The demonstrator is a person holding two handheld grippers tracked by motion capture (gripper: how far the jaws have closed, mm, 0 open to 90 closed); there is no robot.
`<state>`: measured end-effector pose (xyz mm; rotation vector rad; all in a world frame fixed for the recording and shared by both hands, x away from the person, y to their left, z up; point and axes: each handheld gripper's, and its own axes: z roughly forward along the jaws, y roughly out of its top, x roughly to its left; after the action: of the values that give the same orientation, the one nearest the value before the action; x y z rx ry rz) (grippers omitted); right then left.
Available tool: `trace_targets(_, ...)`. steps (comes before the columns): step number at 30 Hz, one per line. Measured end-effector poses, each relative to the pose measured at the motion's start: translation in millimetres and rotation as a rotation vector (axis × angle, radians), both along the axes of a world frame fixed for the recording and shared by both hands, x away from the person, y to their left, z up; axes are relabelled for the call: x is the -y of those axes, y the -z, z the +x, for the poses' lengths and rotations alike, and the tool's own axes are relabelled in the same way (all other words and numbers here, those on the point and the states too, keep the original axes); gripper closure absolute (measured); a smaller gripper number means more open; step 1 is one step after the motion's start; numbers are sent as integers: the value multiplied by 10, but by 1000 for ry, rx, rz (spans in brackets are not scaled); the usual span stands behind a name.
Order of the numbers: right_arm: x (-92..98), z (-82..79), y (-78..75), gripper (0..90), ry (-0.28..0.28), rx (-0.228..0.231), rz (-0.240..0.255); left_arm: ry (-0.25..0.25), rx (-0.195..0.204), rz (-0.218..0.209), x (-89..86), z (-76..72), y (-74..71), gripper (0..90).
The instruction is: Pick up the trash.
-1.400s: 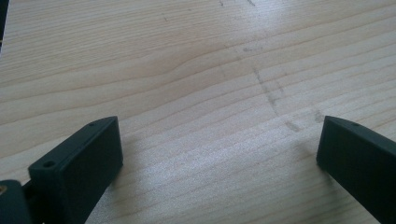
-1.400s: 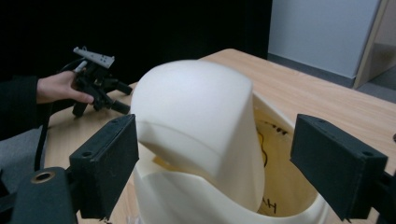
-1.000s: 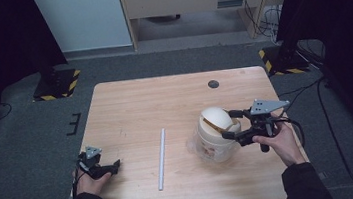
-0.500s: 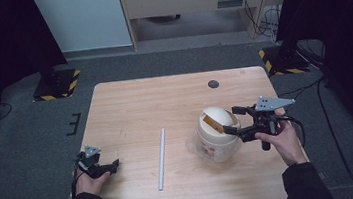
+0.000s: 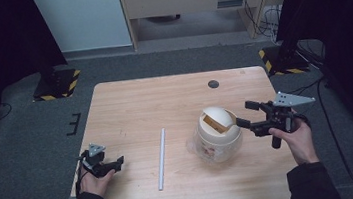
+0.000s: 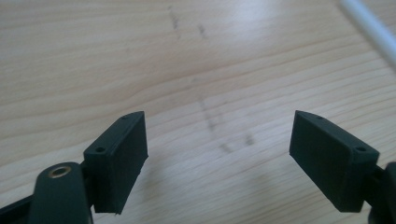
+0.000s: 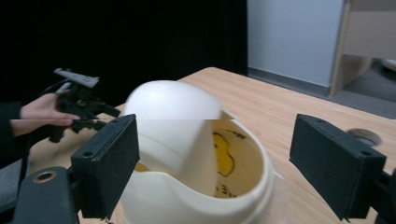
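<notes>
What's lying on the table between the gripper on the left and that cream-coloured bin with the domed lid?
In the high view, a thin white stick lies on the wooden table between the left gripper and the cream domed bin; the rest is bare wood.

Black two-jaw tongs [image 5: 253, 117] with grey three-cornered plate, screw-holed black pads, dark sleeves
</notes>
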<state>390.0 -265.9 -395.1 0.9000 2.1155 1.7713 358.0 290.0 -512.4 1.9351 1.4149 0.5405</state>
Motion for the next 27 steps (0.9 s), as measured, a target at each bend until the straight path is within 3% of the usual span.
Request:
trace_targets(6, 111, 11, 71, 136, 70, -5, 27, 51, 34, -27, 274, -41, -81, 245)
trace_targets(10, 141, 23, 151, 124, 81, -31, 24, 103, 55, -22, 485, -69, -94, 262)
trace_targets(16, 162, 35, 201, 122, 97, -53, 3, 161, 39, -66, 741, -107, -70, 273)
trace_targets(23, 202, 29, 196, 124, 120, -58, -8, 232, 11, -55, 1059, -168, -38, 327)
trace_targets(27, 196, 24, 211, 124, 119, -64, -11, 244, -7, -20, 1189, -190, 7, 355)
